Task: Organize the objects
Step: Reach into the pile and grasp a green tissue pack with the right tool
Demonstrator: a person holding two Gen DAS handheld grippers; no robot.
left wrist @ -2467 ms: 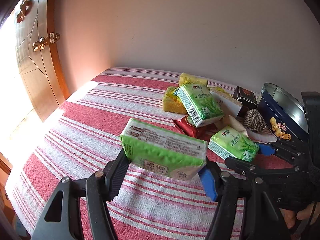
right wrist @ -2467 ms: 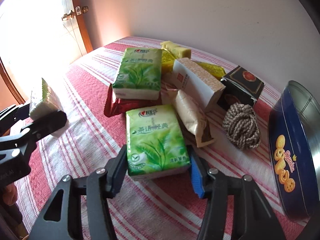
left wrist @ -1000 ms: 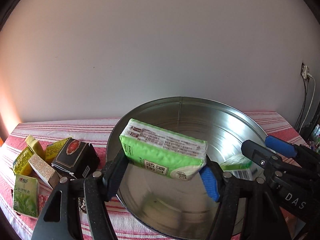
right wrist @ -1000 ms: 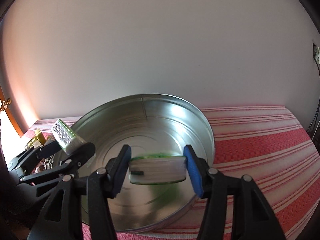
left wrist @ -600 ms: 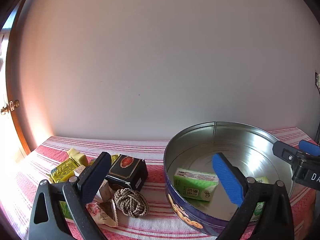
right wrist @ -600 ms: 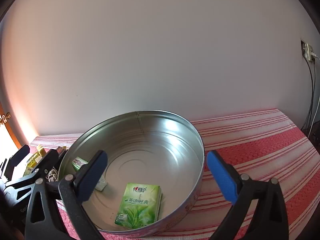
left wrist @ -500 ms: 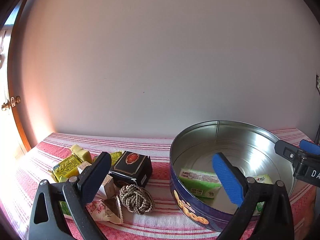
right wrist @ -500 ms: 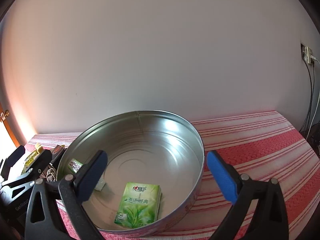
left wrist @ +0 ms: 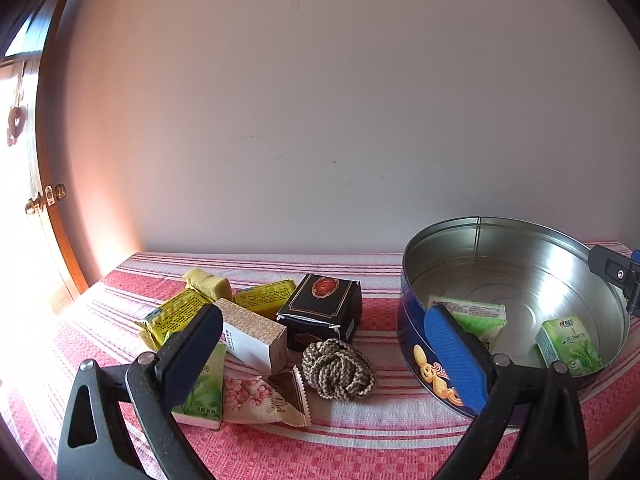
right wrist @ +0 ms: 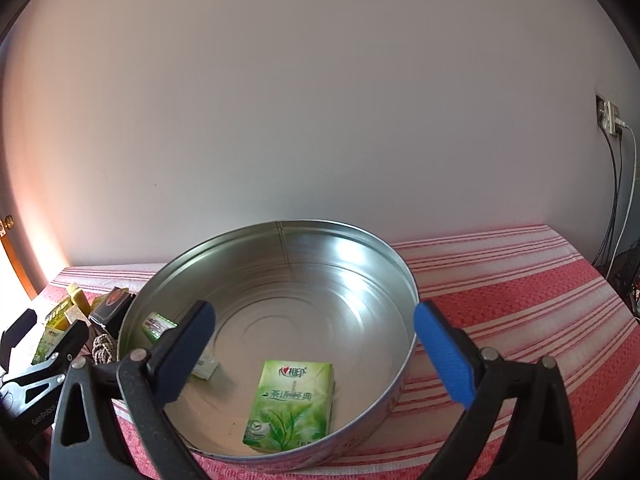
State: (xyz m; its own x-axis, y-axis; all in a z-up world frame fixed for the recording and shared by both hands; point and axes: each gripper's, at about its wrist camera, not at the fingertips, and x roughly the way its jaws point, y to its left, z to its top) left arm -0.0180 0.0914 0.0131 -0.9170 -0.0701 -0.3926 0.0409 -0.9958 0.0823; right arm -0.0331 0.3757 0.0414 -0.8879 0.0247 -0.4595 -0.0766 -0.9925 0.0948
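A round blue cookie tin (left wrist: 416, 332) with a shiny inside (right wrist: 320, 300) stands on the red striped cloth. Two green tissue packs lie in it: one flat near the front (right wrist: 290, 406), also in the left wrist view (left wrist: 568, 346), and one by the left wall (left wrist: 472, 316), partly hidden by my finger in the right wrist view (right wrist: 158, 326). My left gripper (left wrist: 324, 356) is open and empty, above the loose pile left of the tin. My right gripper (right wrist: 314, 348) is open and empty over the tin.
The pile holds a black box (left wrist: 322, 308), a rope knot (left wrist: 338, 370), a beige carton (left wrist: 254, 332), a pink snack packet (left wrist: 264, 400), yellow packs (left wrist: 176, 316), and a green tissue pack (left wrist: 202, 392). A white wall stands behind. A door (left wrist: 44, 200) is at left.
Both grippers opened and let their green tissue packs fall into the tin. The left gripper then swung left and back, so the pile is now in front of it.
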